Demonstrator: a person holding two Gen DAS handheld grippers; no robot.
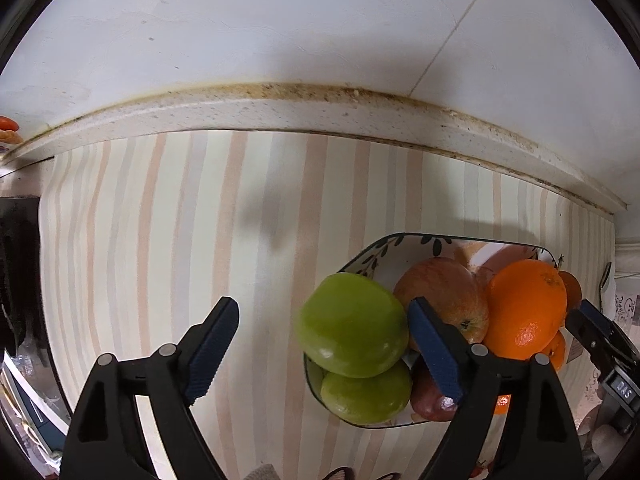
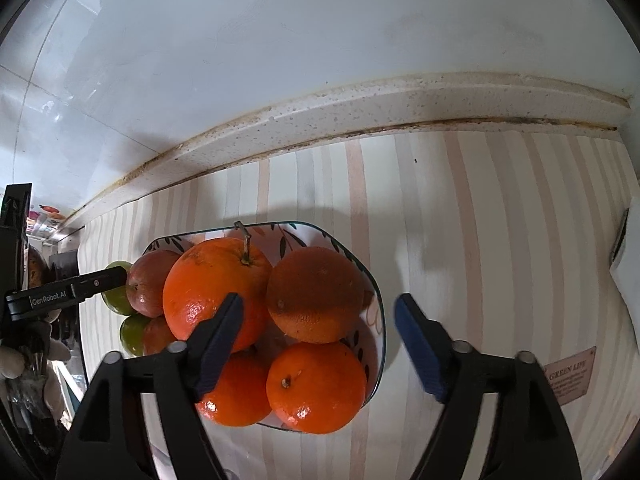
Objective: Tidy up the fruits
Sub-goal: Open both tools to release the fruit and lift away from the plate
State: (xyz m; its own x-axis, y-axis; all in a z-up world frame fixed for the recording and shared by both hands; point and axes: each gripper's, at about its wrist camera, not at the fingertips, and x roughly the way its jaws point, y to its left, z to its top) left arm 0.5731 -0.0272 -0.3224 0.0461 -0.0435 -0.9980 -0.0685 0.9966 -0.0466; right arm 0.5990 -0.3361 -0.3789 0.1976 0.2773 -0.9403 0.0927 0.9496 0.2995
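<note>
Both grippers' fingers stand apart, gripping nothing: left gripper (image 1: 322, 344) above the green apple (image 1: 352, 326), right gripper (image 2: 320, 344) above the oranges (image 2: 316, 294). All fruit sits piled in the bowl (image 2: 378, 312) on the striped mat (image 2: 480, 240).

likely home kitchen: tiled wall (image 1: 280, 20), grimy countertop (image 1: 280, 108)

Leaf-patterned bowl (image 2: 374, 280) on striped surface — heaped: oranges (image 2: 218, 292), red apples (image 1: 444, 296), green apples (image 1: 352, 324).

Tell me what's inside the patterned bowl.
The bowl holds oranges, red apples and green apples, piled up. Anything beneath the pile is hidden.
</note>
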